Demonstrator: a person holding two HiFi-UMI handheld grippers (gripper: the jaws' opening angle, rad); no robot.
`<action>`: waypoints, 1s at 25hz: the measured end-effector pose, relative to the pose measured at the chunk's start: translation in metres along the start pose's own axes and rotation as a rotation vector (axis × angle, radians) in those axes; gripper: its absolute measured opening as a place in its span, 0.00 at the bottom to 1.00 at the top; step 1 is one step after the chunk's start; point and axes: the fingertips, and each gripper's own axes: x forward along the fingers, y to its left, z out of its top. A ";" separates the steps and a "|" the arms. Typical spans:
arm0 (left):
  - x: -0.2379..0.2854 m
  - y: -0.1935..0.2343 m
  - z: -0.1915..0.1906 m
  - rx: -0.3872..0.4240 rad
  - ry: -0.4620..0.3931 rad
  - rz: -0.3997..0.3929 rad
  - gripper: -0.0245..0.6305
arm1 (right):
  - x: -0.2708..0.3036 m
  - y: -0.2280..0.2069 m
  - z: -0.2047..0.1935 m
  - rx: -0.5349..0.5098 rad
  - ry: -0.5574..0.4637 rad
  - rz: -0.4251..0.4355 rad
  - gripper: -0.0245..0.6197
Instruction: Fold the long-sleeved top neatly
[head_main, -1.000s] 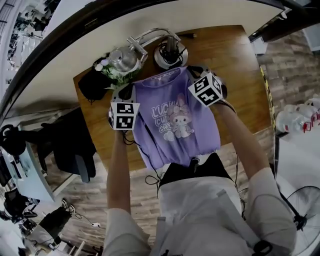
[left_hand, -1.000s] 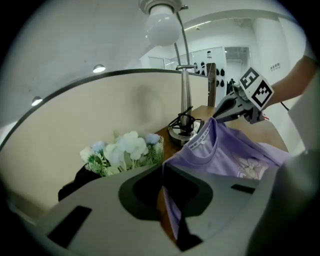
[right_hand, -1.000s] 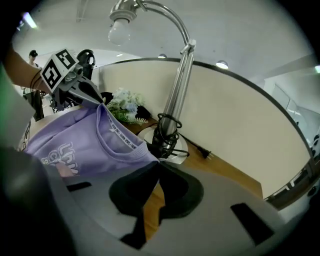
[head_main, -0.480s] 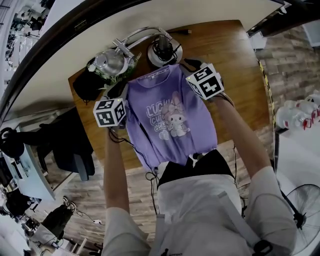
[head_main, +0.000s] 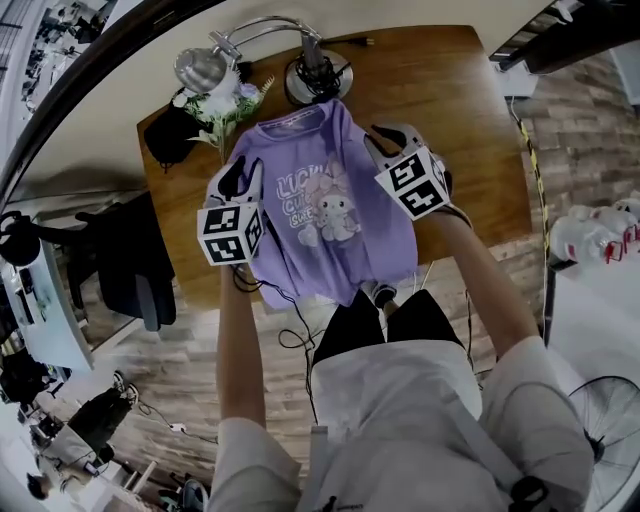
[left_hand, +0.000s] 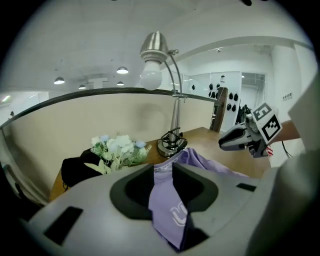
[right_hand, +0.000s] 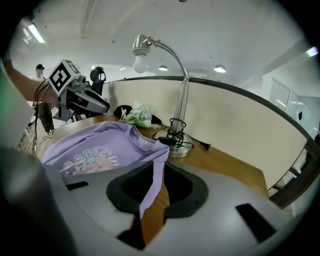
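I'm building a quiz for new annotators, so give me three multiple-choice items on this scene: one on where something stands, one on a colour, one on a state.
1. The desk lamp stands:
A) on the floor
B) on the table, just past the collar of the top
C) on the top's hem

2. The top is:
A) purple
B) green
C) red

3. The top lies:
A) balled up
B) face down
C) with its print facing up

Answers: B, the lamp's base sits on the wood by the collar; A, the top is purple in all views; C, the head view shows the print.
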 end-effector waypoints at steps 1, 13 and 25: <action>-0.006 -0.011 -0.005 -0.006 -0.005 0.004 0.22 | -0.007 0.008 -0.008 -0.005 0.002 0.009 0.15; -0.073 -0.136 -0.075 -0.077 -0.041 0.053 0.07 | -0.097 0.118 -0.126 -0.089 0.031 0.154 0.16; -0.094 -0.222 -0.127 -0.056 0.002 0.007 0.07 | -0.159 0.208 -0.217 -0.223 0.051 0.199 0.17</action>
